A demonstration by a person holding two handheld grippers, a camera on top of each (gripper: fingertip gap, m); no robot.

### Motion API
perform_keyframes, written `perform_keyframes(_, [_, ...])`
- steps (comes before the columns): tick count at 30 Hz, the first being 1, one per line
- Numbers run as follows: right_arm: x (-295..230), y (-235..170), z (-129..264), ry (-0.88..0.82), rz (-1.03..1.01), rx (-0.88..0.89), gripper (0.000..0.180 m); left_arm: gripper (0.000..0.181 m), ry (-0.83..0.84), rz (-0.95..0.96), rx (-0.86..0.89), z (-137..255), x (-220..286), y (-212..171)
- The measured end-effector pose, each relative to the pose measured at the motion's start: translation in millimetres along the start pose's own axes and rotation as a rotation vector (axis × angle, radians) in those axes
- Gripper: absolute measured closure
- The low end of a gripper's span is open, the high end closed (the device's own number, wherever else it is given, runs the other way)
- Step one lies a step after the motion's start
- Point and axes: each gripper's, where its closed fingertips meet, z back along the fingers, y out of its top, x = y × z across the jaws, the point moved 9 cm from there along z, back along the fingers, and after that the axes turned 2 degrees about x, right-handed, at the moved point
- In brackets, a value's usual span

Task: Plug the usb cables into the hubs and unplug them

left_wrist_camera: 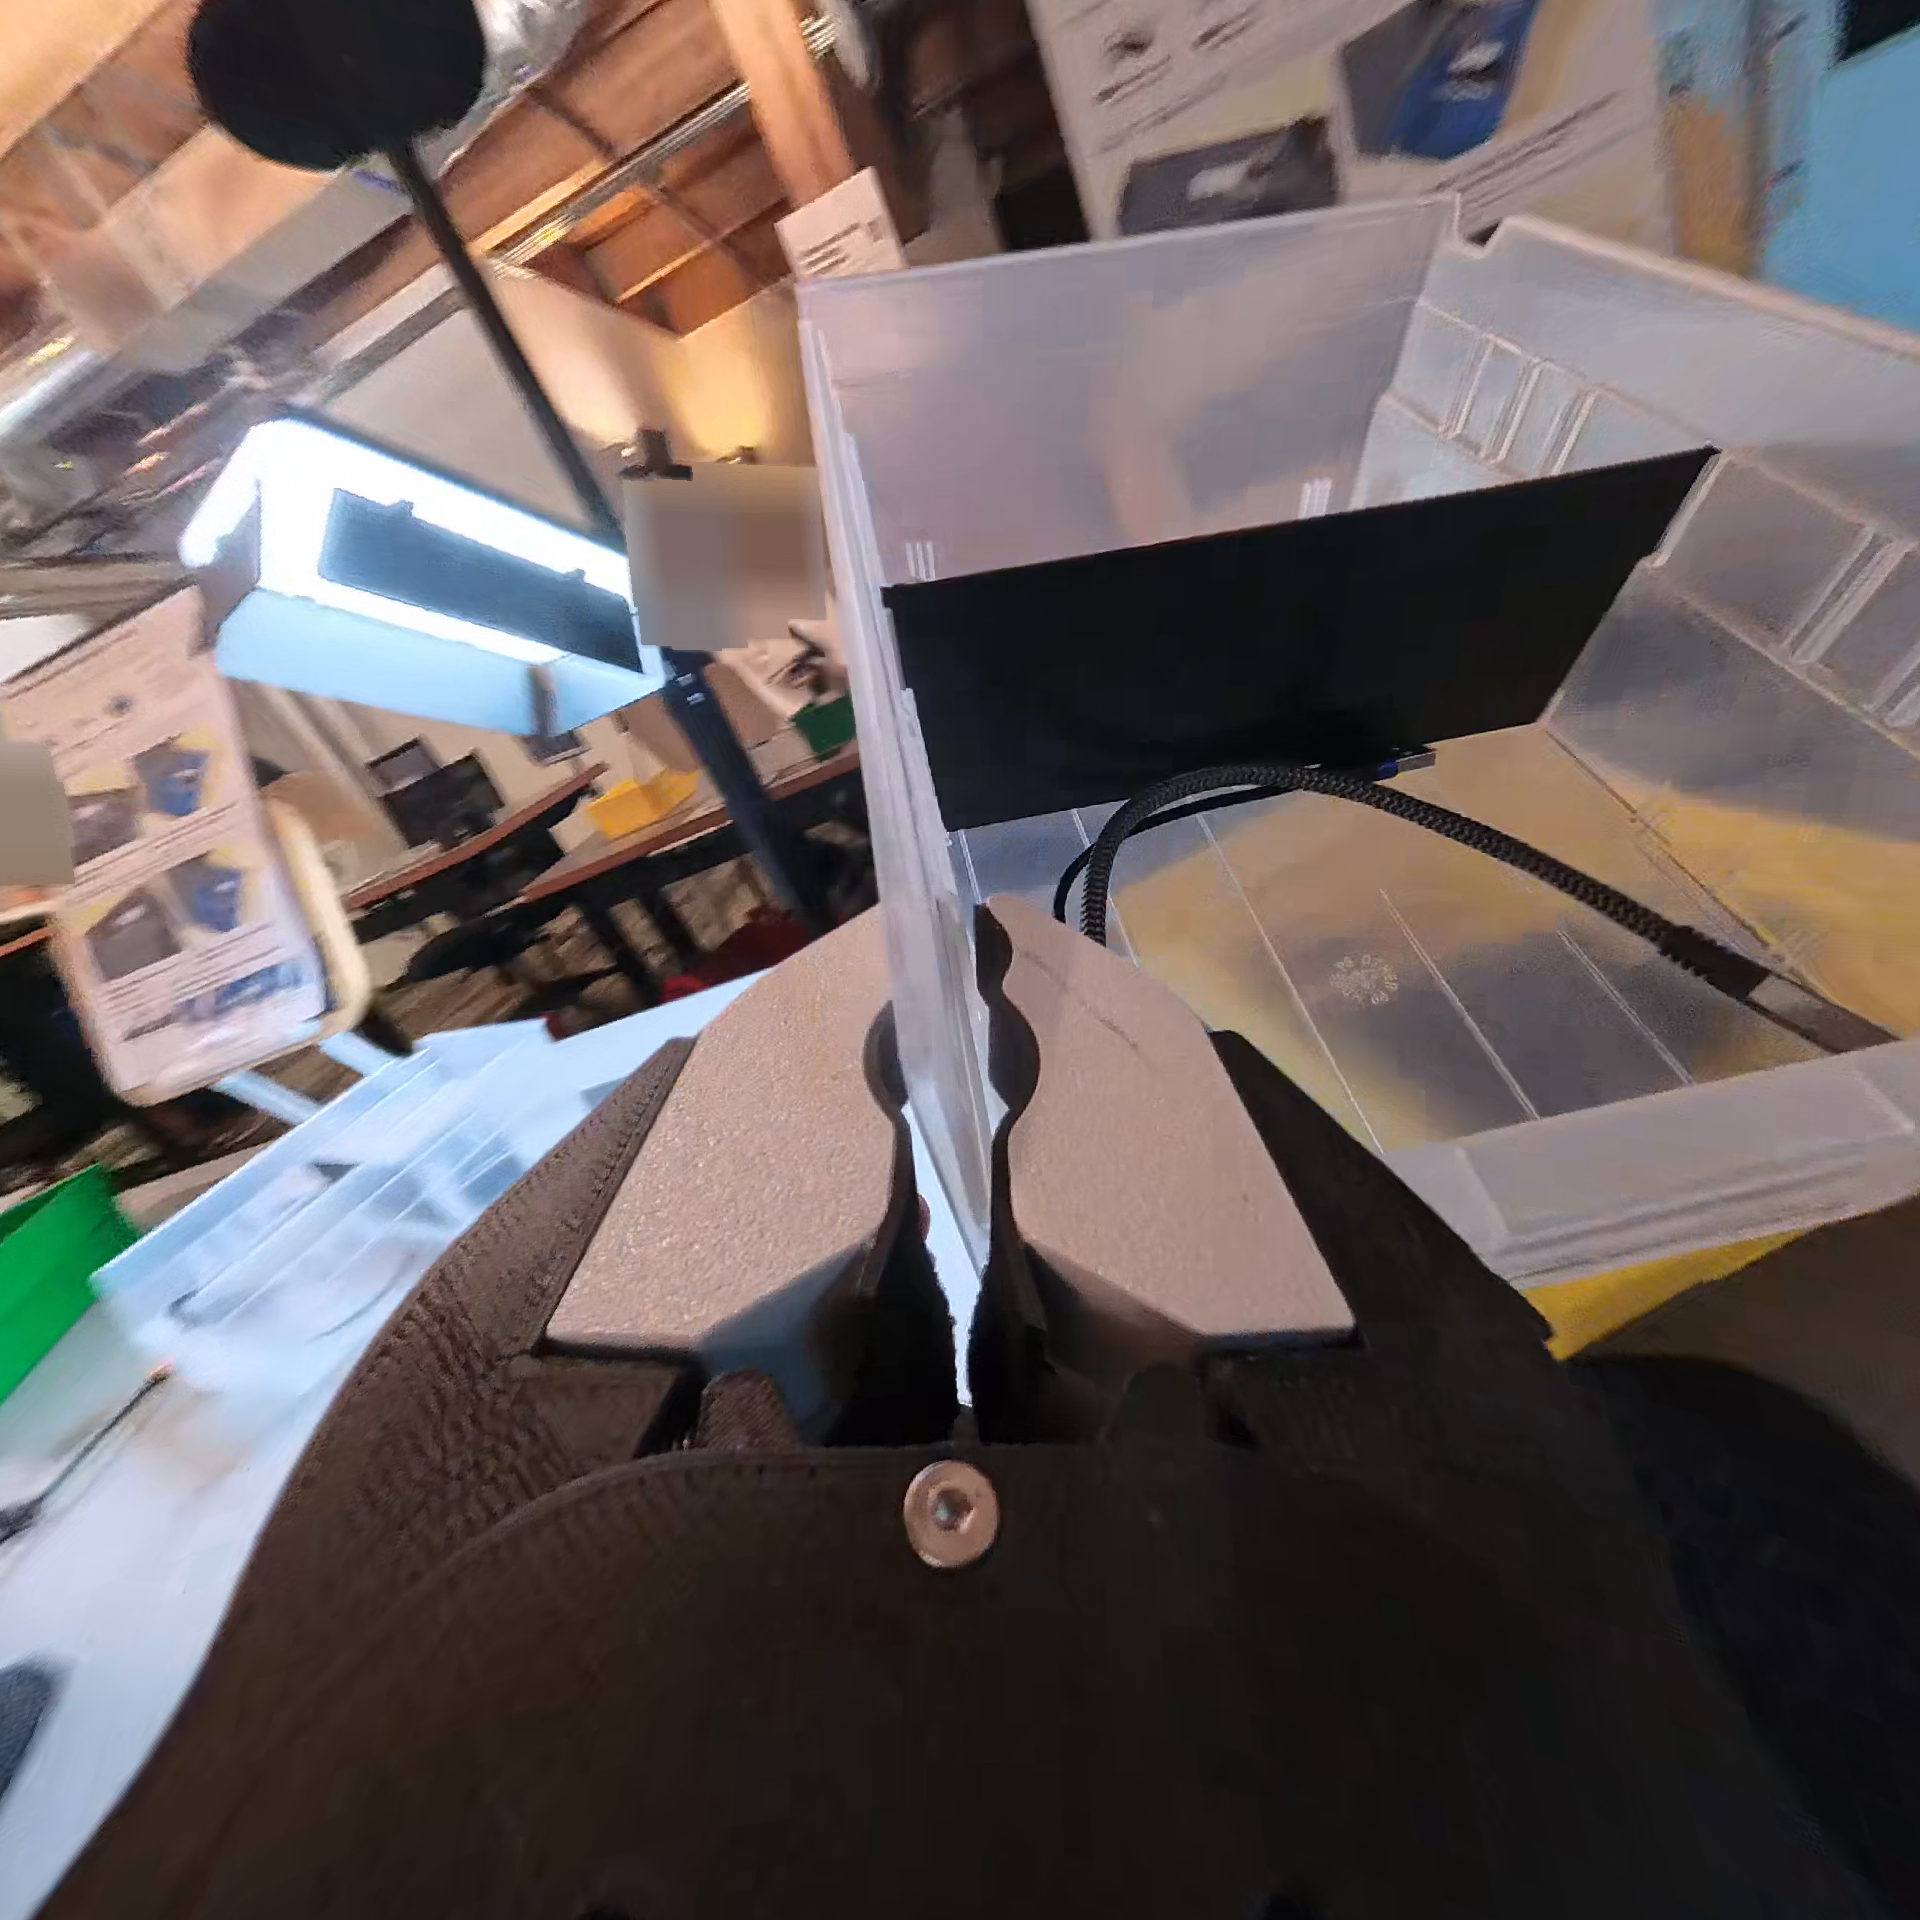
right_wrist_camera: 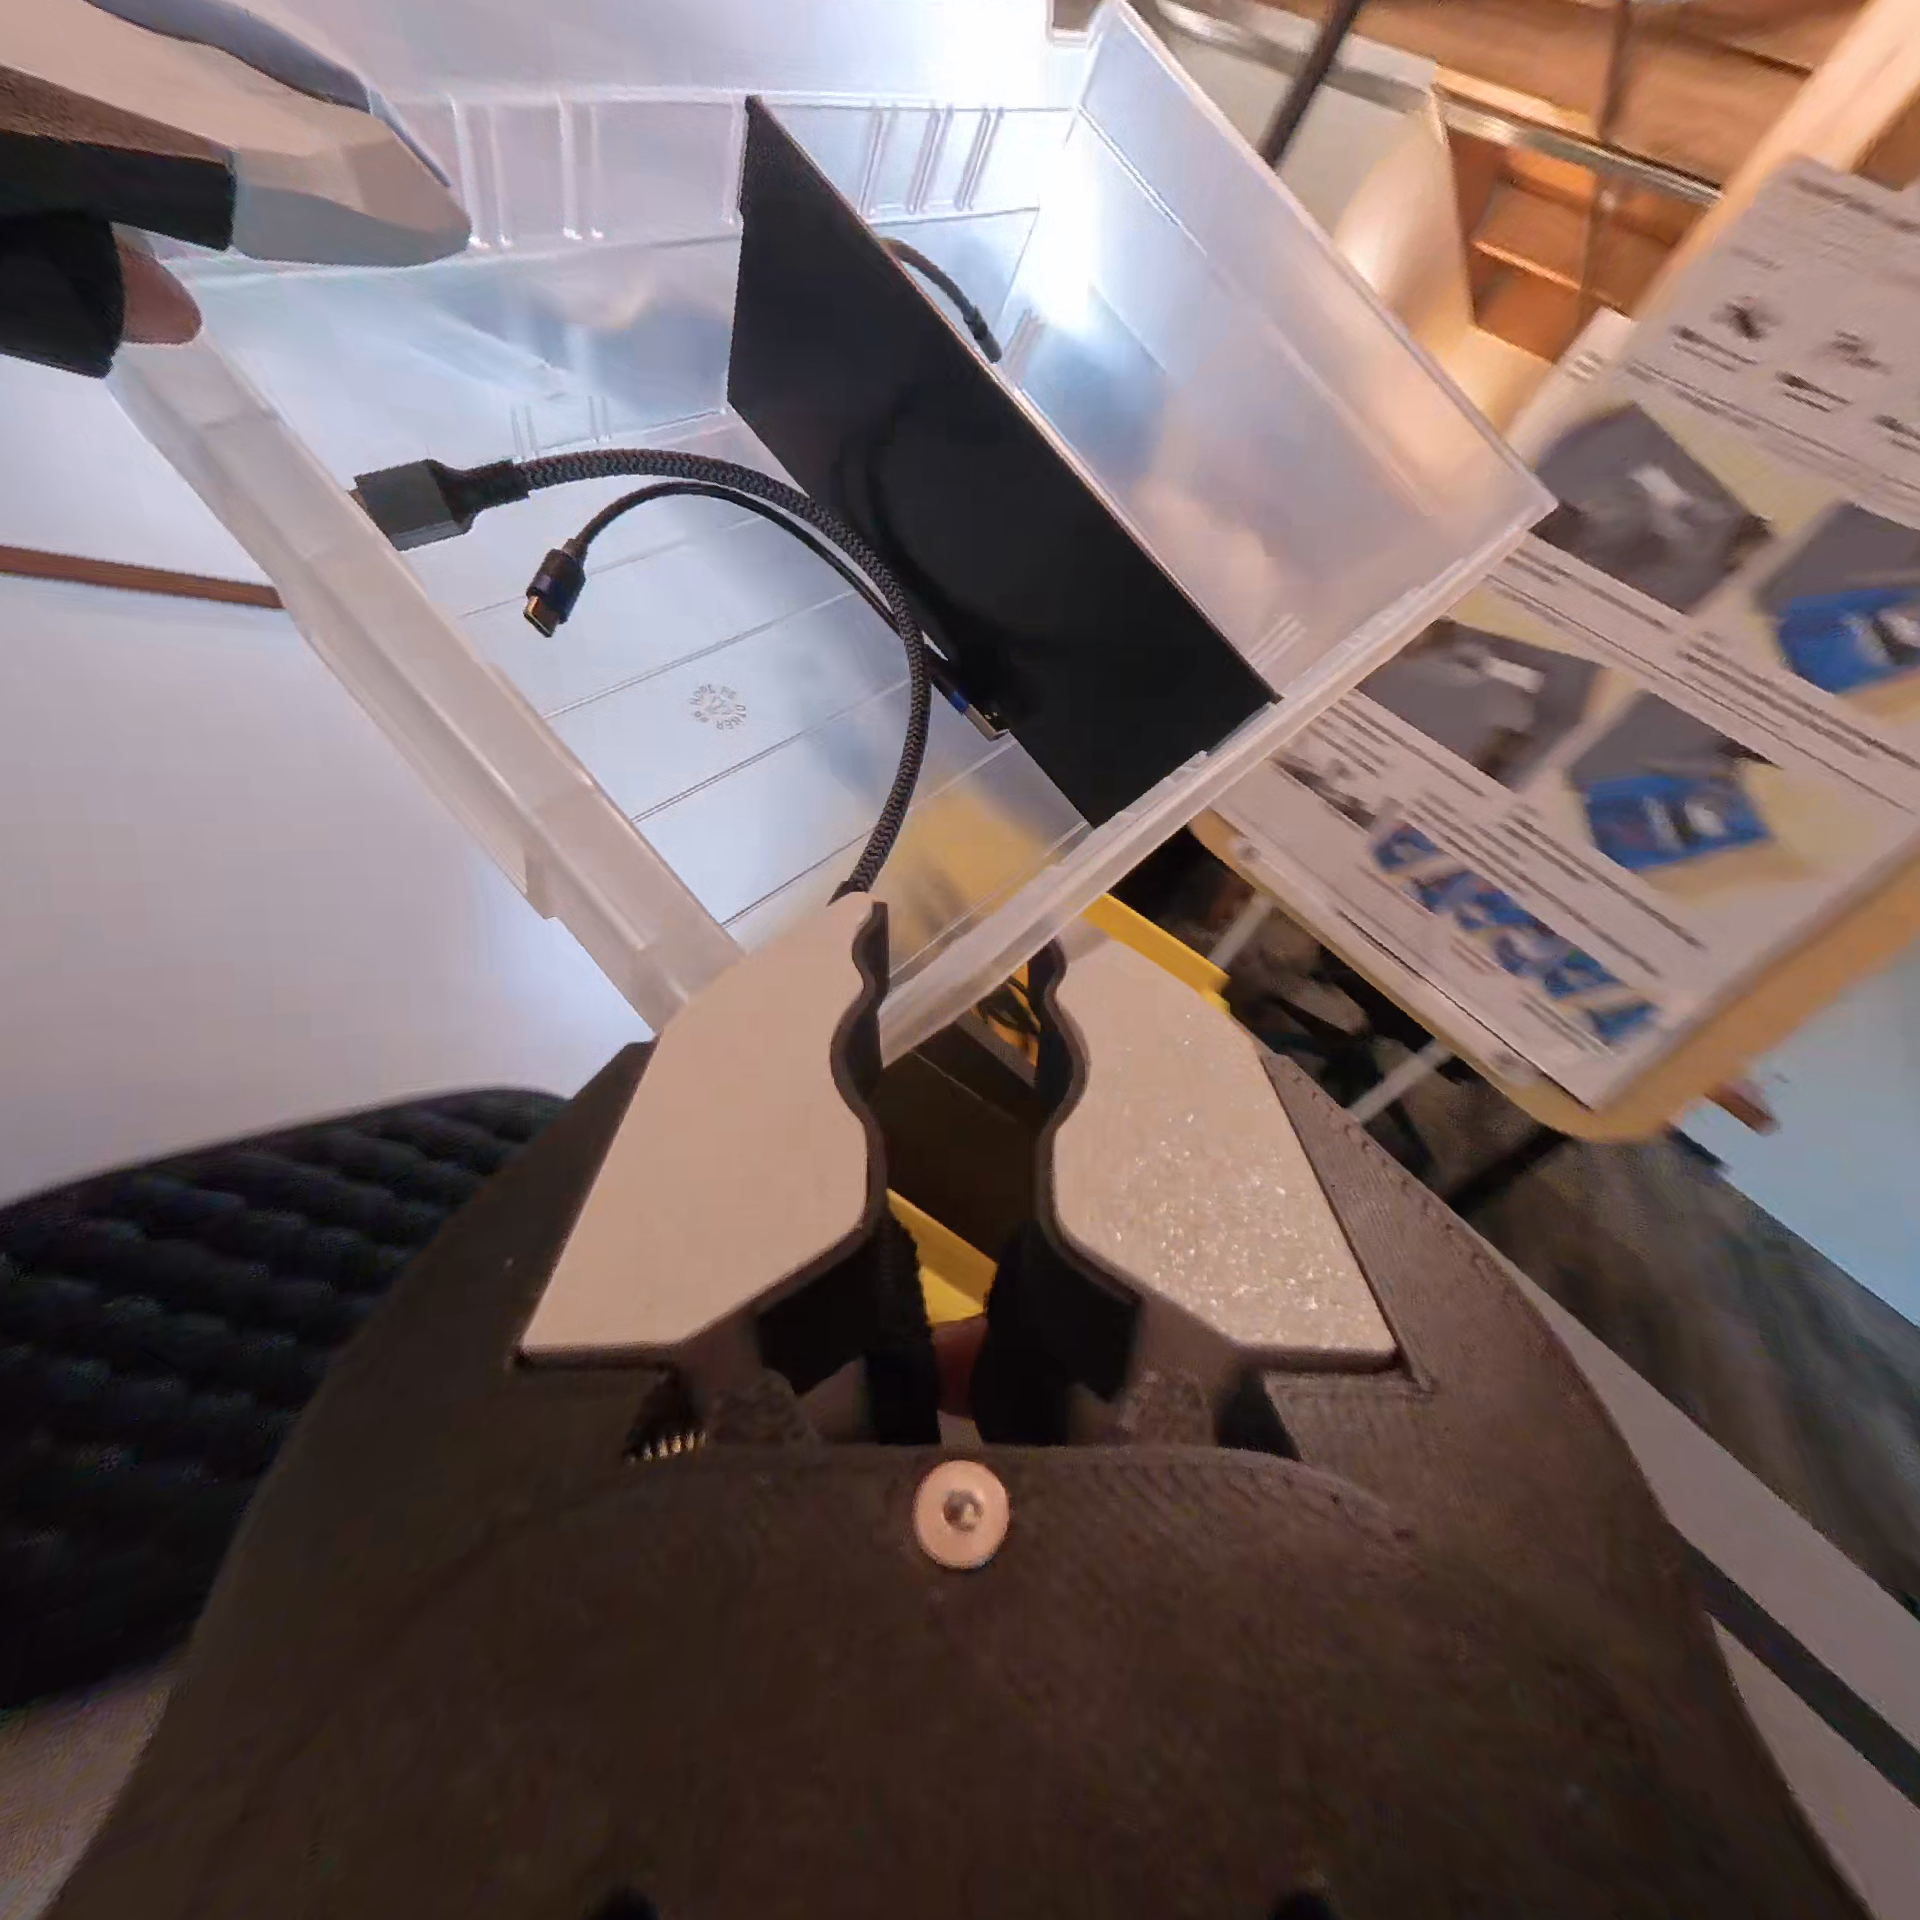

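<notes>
A clear plastic bin point(left_wrist_camera: 1091, 416) point(right_wrist_camera: 1299, 468) is lifted and tilted between both grippers. A black divider panel point(left_wrist_camera: 1247, 644) point(right_wrist_camera: 987, 520) stands inside it. Braided black cables point(left_wrist_camera: 1455, 821) point(right_wrist_camera: 904, 790) lie in it, with a grey connector point(right_wrist_camera: 405, 509), a small USB-C plug point(right_wrist_camera: 551, 592) and a blue-tipped USB-A plug point(left_wrist_camera: 1403, 762) point(right_wrist_camera: 971, 712) at the divider's foot. My left gripper point(left_wrist_camera: 935, 997) is shut on the bin's side wall; it also shows in the right wrist view point(right_wrist_camera: 343, 197). My right gripper point(right_wrist_camera: 956, 956) clamps the bin's opposite wall.
A yellow bin point(left_wrist_camera: 1621, 1309) point(right_wrist_camera: 1153, 945) sits under the clear one. A printed cardboard box point(right_wrist_camera: 1662, 675) stands close on the right. A white table point(left_wrist_camera: 156, 1558), a green bin point(left_wrist_camera: 52, 1278), a black mesh pad point(right_wrist_camera: 208, 1299) and a lamp point(left_wrist_camera: 416, 561) are around.
</notes>
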Motion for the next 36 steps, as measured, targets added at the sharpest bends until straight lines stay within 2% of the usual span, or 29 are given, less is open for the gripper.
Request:
perform_keyframes(9, [94.4,-51.9,103.0,-0.308,0.003,-0.259,0.153,0.174,-0.421,0.121,0.062,-80.9,154.3,41.6])
perform_keyframes(16, [152.6,-122.7,159.5,-0.431,-0.025,-0.450,0.154,0.174,-0.594,0.107,0.039,-113.4,277.9,49.3])
perform_keyframes(20, [175.9,-163.8,188.4,-0.482,-0.119,-0.520,0.155,0.174,-0.695,0.100,-0.008,-129.1,342.6,47.1])
perform_keyframes(25, [189.3,-196.2,218.4,-0.516,-0.177,-0.632,0.155,0.175,-0.793,0.121,-0.073,-132.1,401.6,36.5])
perform_keyframes(31, [198.8,-222.0,251.6,-0.582,-0.232,-0.715,0.159,0.172,-0.881,0.143,-0.087,-115.1,440.6,29.4])
perform_keyframes(34, [202.1,-227.1,269.1,-0.616,-0.231,-0.683,0.161,0.163,-0.959,0.173,-0.077,-102.4,449.9,24.0])
perform_keyframes(36, [205.0,-233.9,281.1,-0.648,-0.276,-0.587,0.164,0.155,-1.072,0.204,-0.111,-96.5,451.7,19.3])
